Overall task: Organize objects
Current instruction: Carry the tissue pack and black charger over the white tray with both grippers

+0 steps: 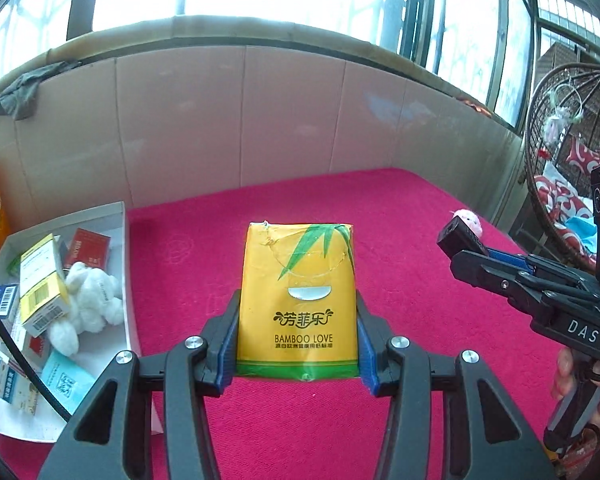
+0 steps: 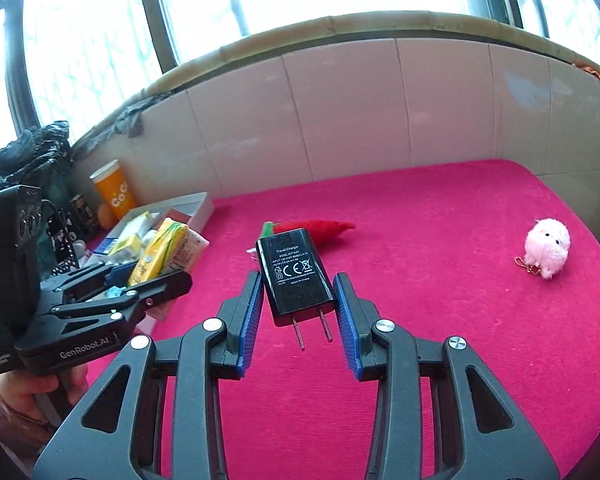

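A yellow tissue pack [image 1: 298, 280] printed "BAMBOO LOVE" is held upright above the pink cloth, with my left gripper [image 1: 298, 320] shut on its sides. A black travel charger [image 2: 296, 276] hangs prongs toward the camera, and my right gripper [image 2: 298, 294] is shut on it. The left wrist view shows the right gripper [image 1: 474, 250] at the right with the charger [image 1: 458, 234] at its tip. In the right wrist view the left gripper [image 2: 140, 276] carries the tissue pack [image 2: 160, 248] near the white box [image 2: 198, 204].
The white box [image 1: 116, 216] at the left holds several small cartons and a white plush [image 1: 88, 304]. A red chili plush [image 2: 320, 227] and a pink plush [image 2: 546, 252] lie on the pink cloth [image 2: 440, 320]. An orange cup [image 2: 114, 192] stands behind the box. A tiled wall runs along the back.
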Demonstrator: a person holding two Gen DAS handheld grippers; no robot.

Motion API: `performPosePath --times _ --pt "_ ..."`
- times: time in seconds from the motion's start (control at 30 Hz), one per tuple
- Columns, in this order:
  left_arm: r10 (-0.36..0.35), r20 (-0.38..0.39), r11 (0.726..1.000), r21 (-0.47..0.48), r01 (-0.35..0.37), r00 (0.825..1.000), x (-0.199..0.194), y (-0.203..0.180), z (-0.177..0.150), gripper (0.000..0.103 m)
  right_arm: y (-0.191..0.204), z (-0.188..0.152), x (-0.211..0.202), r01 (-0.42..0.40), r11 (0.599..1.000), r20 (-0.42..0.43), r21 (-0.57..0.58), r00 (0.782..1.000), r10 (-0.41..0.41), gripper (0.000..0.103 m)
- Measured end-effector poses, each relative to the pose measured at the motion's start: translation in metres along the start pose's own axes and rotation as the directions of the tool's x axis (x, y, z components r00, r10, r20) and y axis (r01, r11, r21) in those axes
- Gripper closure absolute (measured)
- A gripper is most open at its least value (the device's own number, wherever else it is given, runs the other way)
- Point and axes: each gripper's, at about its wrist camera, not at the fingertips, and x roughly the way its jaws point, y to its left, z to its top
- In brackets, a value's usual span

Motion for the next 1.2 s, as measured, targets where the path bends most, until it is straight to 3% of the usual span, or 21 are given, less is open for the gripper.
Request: performPosePath --times 0.67,1.2 --pt "0.053 0.117 0.997 -0.057 -0.047 0.992 -0.046 0.033 -0.004 0.054 0.063 0.005 0.011 -0.081 0.996 -0.035 -0.048 0.996 0.08 0.068" --pt "0.151 0.199 0.973 -0.205 -0.11 0.968 -0.087 0.105 -0.01 0.054 0.128 0.017 0.031 -0.151 0.979 -0.06 -0.14 0.988 0.144 0.068"
